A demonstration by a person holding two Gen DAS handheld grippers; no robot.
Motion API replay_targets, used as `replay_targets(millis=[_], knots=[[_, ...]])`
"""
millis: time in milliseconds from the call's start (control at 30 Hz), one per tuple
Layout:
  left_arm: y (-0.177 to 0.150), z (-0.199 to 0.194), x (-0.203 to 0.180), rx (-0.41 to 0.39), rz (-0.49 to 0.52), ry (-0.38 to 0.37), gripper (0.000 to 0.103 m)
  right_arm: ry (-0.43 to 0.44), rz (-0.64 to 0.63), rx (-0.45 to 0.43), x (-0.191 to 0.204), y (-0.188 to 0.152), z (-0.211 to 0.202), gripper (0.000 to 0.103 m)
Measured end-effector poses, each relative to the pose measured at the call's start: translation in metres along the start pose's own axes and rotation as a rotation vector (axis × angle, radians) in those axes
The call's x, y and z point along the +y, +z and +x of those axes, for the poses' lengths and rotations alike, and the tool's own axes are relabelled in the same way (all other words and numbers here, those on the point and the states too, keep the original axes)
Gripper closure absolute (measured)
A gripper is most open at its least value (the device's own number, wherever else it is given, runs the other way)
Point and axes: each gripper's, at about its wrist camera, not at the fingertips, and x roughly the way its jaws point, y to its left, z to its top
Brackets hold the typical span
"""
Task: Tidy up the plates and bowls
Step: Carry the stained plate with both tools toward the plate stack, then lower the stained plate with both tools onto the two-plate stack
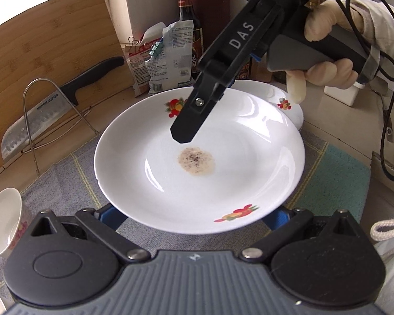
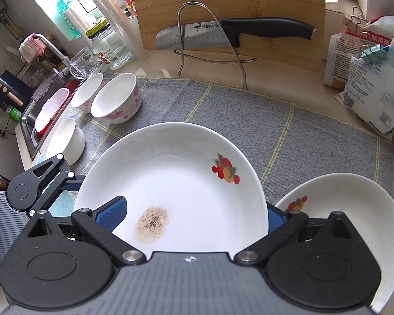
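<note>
Left gripper (image 1: 197,219): jaws spread wide, one blue pad at each side under the near rim of the white fruit-printed plate with a brown speckled stain (image 1: 199,157). Whether the pads touch the plate cannot be told.

Right gripper (image 2: 195,216): also wide, one blue finger pad (image 2: 110,214) lying inside the plate's well at left, the other behind its right edge; not closed on anything. In the left wrist view this tool comes down at a slant from the far right, its black tip over the plate just beyond the stain. A gloved hand (image 1: 328,50) wraps the grey handle, a cable trailing off to the right.

Stained plate holds only the dried brown patch (image 2: 152,224) near its centre. It sits over a grey-and-teal checked cloth (image 2: 249,120).

Second white fruit-printed plate (image 2: 354,210): just right of the first, partly tucked behind it, nothing in it.

Left side, near the sink: two white bowls with pink flower print (image 2: 117,102), side by side and touching, both without contents; a plain white bowl (image 2: 67,141) nearer, by the cloth's left edge.

Far side: bamboo cutting board (image 2: 249,0) leaning upright, black-handled cleaver (image 2: 236,32) resting across a wire stand (image 2: 210,42). Clipped food bags (image 2: 373,78) at far right.
</note>
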Motion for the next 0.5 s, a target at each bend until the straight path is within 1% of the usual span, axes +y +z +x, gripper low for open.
replay_targets(millis=[167, 500], knots=[[0.012, 0.009, -0.012, -0.006, 0.032, -0.025, 0.001, -0.018, 0.035, -0.020, -0.012, -0.010, -0.011, 0.000], [0.028, 0.032, -0.020, -0.007, 0.095, -0.095, 0.001, -0.062, 0.121, -0.052, -0.042, -0.036, -0.033, 0.000]])
